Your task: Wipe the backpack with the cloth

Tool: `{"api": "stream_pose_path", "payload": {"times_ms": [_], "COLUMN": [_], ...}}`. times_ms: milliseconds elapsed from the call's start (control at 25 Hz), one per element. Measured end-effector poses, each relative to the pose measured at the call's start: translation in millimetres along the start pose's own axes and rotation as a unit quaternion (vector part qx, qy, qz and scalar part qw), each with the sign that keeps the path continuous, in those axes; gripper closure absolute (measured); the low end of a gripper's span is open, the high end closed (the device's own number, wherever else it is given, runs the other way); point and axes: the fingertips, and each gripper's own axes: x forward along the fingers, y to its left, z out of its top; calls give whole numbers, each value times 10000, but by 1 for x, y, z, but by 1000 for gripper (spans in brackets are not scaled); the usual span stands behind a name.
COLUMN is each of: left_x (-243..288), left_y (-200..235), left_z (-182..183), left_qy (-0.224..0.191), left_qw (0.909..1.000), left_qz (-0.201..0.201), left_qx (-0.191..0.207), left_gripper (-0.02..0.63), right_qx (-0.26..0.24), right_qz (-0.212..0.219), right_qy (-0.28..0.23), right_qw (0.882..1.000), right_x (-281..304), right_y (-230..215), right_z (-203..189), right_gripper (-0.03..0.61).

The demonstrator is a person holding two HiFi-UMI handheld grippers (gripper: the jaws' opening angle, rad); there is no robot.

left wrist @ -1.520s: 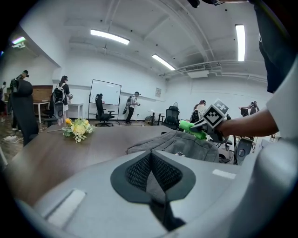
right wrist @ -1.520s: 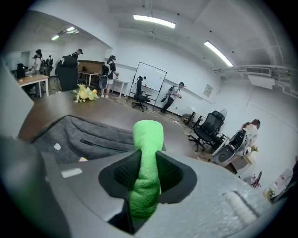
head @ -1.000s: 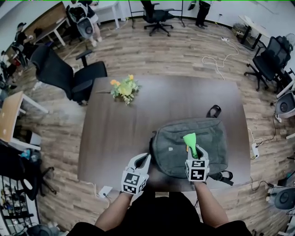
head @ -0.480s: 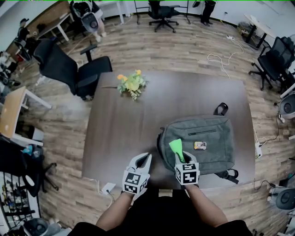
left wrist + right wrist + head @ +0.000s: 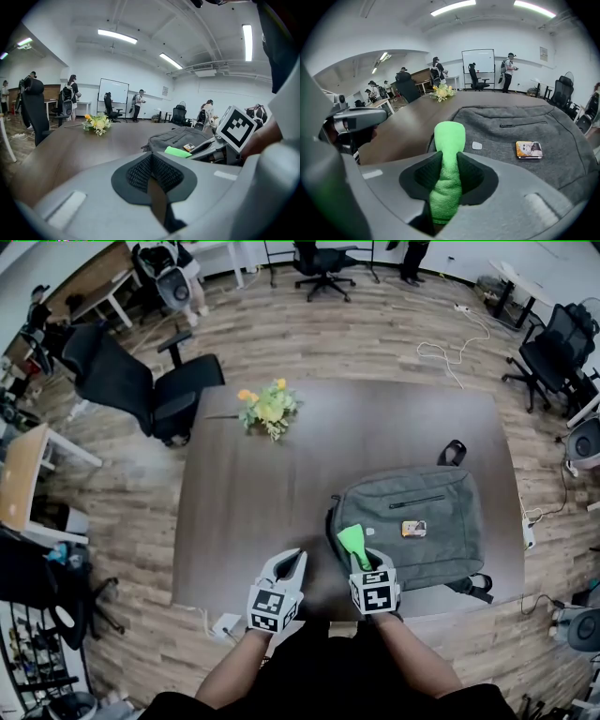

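The right gripper (image 5: 364,563) clamps the green cloth (image 5: 352,542) over the near left corner of the grey backpack (image 5: 422,521), which lies flat on the worktop (image 5: 253,502), while the left gripper (image 5: 293,563) hangs clenched and empty just beside it.

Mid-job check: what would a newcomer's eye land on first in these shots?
The bright green cloth pinched in the right gripper stands out most, over the near left corner of the grey backpack lying flat on the dark table. Next come the yellow flowers at the table's far left and the small picture card on the backpack.
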Motion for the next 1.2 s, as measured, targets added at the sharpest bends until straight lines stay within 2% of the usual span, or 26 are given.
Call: {"api": "stream_pose_path", "payload": {"times_ms": [240,440,720,1200], "left_x": [4,9,17,32], "left_y": [-6,-16,-23,-64], "left_z": [-6,-19,-11,-7], "left_qy": [11,191,119,120], "left_qw": [9998,9991,9996,9996], "left_qz": [-195,-387,-257,-245], "left_qx": [11,34,-25,-27], "left_gripper": [594,594,594,594], "right_qx": [101,103,-236,-389], "right_qz": [-309,-601,-874,-1275], "right_qy": [180,338,358,377], "right_qw": [9993,9976,9952,9904], "right_x": [2,-1,-15,-35], "right_y": [-20,-45,-76,-136], "right_z": [-10,-22,-26,-31], "right_gripper": [483,483,483,483]}}
